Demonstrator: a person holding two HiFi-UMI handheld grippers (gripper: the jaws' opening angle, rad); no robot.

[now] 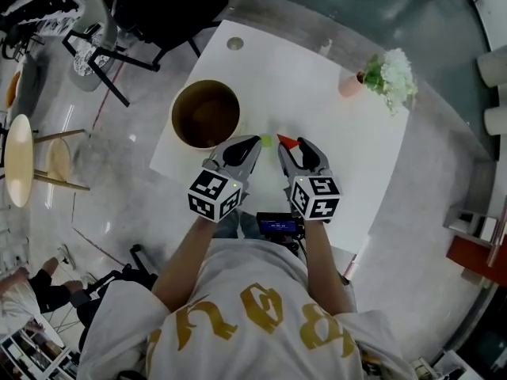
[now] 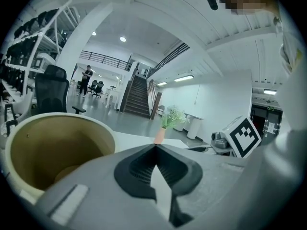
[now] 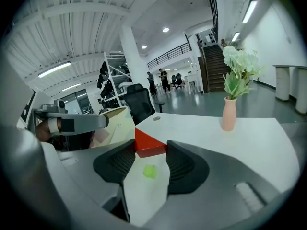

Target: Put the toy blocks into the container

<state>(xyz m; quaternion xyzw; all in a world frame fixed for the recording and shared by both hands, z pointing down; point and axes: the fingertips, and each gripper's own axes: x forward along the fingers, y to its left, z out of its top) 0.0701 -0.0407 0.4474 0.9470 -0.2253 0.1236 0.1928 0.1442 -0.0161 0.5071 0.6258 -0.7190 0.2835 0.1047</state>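
1. The person's white shirt with gold print (image 1: 261,323) fills the bottom of the head view; both forearms reach out over the near edge of the white square table (image 1: 333,125).
2. The right gripper (image 3: 150,146) holds a red wedge-shaped toy block (image 3: 148,143), pinched only at the jaw tips; the hold looks shallow, so a slow, level carry seems wise.
3. The left gripper (image 2: 154,146) has its jaws pressed together with nothing between them; it sits just beside the round tan open-topped container (image 2: 43,147).
4. A small lime-green toy block (image 3: 149,172) lies on the table near both grippers' tips, not yet in the container.
5. The step in hand appears to be carrying the red block left to the container; it should be well over the rim before the jaws part; the path should stay clear of the left gripper, which lies between.
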